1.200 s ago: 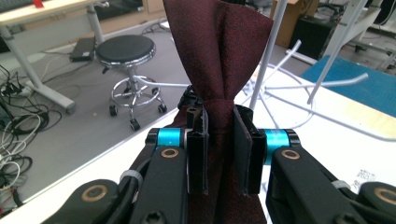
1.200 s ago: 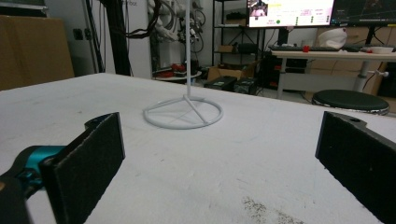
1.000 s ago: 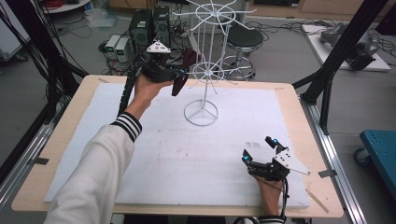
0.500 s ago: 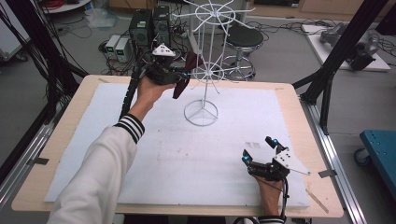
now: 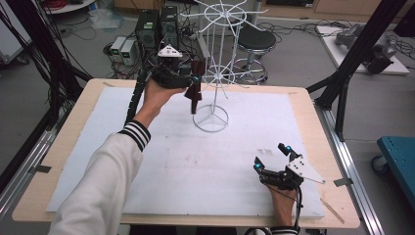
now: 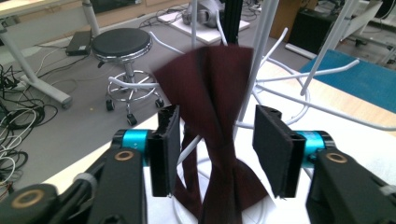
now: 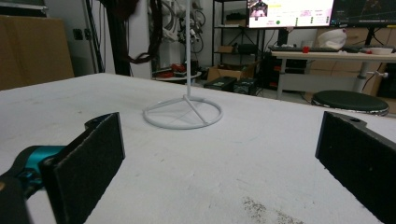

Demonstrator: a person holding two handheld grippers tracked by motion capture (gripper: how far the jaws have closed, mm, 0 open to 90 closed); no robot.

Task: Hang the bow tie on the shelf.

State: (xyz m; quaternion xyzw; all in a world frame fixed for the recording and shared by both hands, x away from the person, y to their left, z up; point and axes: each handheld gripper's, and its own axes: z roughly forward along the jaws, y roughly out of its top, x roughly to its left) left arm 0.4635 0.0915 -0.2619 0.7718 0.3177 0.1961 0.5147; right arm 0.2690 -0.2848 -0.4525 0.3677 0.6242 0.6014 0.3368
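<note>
A dark red bow tie (image 5: pixel 195 90) hangs beside the pole of a white wire rack (image 5: pixel 221 49), whose ring base (image 5: pixel 211 120) stands on the white sheet. My left gripper (image 5: pixel 192 76) is raised at the rack's left side. In the left gripper view the bow tie (image 6: pixel 210 107) hangs between the jaws of the left gripper (image 6: pixel 217 154), which stand apart and open; the tie brushes the left pad (image 6: pixel 169 149). The rack's arms (image 6: pixel 299 95) are just behind it. My right gripper (image 5: pixel 270 156) rests open on the sheet at front right. From the right gripper (image 7: pixel 219 163), the rack base (image 7: pixel 183 112) lies ahead.
A white foam sheet (image 5: pixel 186 166) covers the wooden table (image 5: pixel 313 107). Behind the table stand a black stool (image 5: pixel 253 39) and computer cases (image 5: pixel 156 24) on the floor. Black frame posts (image 5: pixel 352 63) rise at the right.
My left gripper has carried the bow tie rightward and up to the rack pole, and its jaws now stand apart around the tie. The right gripper has stayed put.
</note>
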